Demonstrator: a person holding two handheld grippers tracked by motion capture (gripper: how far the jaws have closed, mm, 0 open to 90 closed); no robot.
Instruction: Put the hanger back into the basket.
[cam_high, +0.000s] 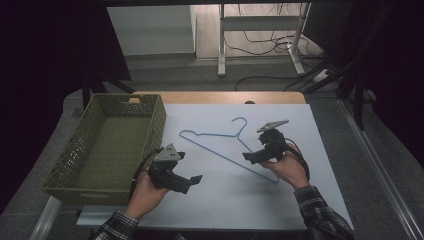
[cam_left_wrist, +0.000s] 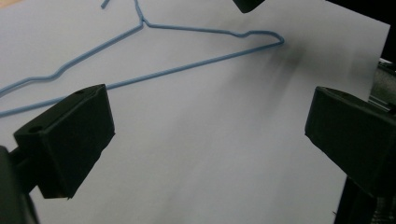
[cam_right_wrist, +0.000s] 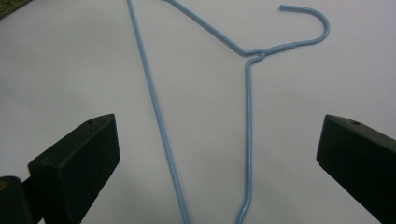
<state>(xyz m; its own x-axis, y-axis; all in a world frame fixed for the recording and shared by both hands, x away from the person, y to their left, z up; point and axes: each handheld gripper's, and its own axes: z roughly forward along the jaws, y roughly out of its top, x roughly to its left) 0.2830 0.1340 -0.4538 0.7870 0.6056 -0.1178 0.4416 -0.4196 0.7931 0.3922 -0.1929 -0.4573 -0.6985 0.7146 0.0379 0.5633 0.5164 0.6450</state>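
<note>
Blue wire hanger (cam_high: 227, 147): in the high view, its end nearest the right gripper (cam_high: 260, 150) passes under that gripper and the hand (cam_high: 289, 170), so contact cannot be judged. In the left gripper view the hanger (cam_left_wrist: 187, 46) loses its hook and far shoulder to the edges. In the right gripper view the hanger (cam_right_wrist: 205, 93) is cut off at top and bottom.

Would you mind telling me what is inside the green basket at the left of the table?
The green basket looks empty in the high view: just its bare perforated floor. The strip of floor behind its near wall is hidden, so a small flat item there cannot be ruled out.
</note>
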